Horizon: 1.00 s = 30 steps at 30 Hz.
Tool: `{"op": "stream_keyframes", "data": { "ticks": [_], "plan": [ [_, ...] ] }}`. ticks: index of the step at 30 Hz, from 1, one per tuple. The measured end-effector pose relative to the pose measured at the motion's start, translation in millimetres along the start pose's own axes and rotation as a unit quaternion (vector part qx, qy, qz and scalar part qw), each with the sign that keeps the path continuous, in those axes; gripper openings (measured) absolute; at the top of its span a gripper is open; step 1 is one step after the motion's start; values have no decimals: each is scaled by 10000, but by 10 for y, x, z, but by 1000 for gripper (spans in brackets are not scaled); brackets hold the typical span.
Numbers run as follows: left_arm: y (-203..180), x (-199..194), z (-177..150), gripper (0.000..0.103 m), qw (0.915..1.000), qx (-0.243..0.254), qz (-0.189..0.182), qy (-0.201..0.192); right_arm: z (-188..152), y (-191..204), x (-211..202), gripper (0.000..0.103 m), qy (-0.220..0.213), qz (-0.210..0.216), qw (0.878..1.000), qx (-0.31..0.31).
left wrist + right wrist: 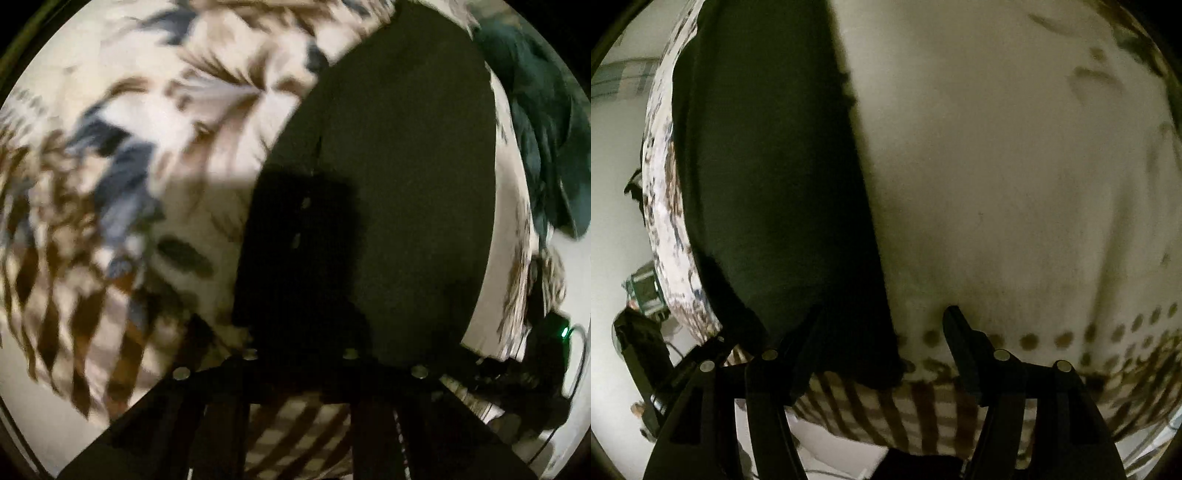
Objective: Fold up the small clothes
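A dark green garment (399, 155) lies flat on a patterned white and brown bedspread (177, 122). In the left wrist view it fills the middle and right, and its near part covers my left gripper (299, 302), whose fingers are lost in the dark cloth and shadow. In the right wrist view the same garment (768, 155) runs down the left half. My right gripper (886, 332) stands open at the garment's near right corner. Its right finger (960, 339) rests on bare bedspread (1015, 166), and its left finger is under the cloth edge.
A second dark teal garment (546, 122) lies at the far right of the bed. The bed's edge and a pale floor (613, 229) show at left, with a black device and cables (642, 354) near it.
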<state>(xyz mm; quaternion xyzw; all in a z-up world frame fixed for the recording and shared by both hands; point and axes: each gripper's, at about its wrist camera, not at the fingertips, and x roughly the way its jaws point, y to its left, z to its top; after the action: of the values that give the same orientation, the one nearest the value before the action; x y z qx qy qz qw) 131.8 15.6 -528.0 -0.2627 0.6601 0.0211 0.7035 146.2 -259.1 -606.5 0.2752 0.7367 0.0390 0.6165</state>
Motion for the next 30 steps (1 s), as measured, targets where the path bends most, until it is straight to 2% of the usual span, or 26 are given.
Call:
{"op": "stream_keyframes", "data": {
  "ticks": [1, 2, 4, 5, 10, 12, 14, 15, 18, 20, 22, 24, 26, 27, 30],
  "plan": [
    [-28, -73, -26, 9, 9999, -1, -12, -102, -28, -13, -22, 48, -77, -37, 10000, 47],
    [-72, -201, -72, 8, 9996, 48, -53, -264, -19, -20, -36, 43, -92, -33, 9999, 52],
    [-162, -396, -142, 8, 9986, 188, -70, -493, -56, -33, -46, 25, -75, 57, 9999, 45],
    [-216, -480, -166, 8, 9979, 265, -107, -573, -60, -44, -55, 23, -53, 80, 9999, 43],
    [-282, -664, -138, 8, 9967, 390, -105, -706, -143, 6, -1, 24, 106, 153, 9998, -113],
    [-165, -657, -38, 8, 9959, 428, 67, -795, -160, 38, 33, 24, 155, 190, 9996, -140],
    [75, -656, -8, 8, 9960, 281, 89, -846, -171, 81, 67, 25, 181, 125, 9996, -186],
    [133, -609, 23, 8, 9967, 222, 75, -775, -170, 105, 84, 28, 185, 136, 9996, -182],
    [274, -503, 3, 6, 9974, 241, 216, -640, -132, 114, 86, 50, 149, 390, 9991, -84],
    [336, -478, -14, 4, 9984, 153, 141, -534, -89, 106, 85, 52, 106, 635, 9979, 12],
    [353, -487, -47, 4, 9987, 131, 53, -492, -66, 123, 134, 59, 62, 808, 9967, 75],
    [334, -494, -67, 4, 9983, 230, 104, -527, -24, 106, 211, 59, 127, 845, 9963, 70],
    [291, -482, -67, 4, 9981, 263, 192, -525, -23, 123, 260, 28, 48, 866, 9962, 120],
    [278, -487, -58, 3, 9980, 248, 216, -549, -44, 141, 269, 3, 71, 876, 9961, 88],
    [314, -545, -39, 3, 9975, 119, 256, -651, -154, 189, 154, 2, -12, 661, 9978, 1]
  ]
}}
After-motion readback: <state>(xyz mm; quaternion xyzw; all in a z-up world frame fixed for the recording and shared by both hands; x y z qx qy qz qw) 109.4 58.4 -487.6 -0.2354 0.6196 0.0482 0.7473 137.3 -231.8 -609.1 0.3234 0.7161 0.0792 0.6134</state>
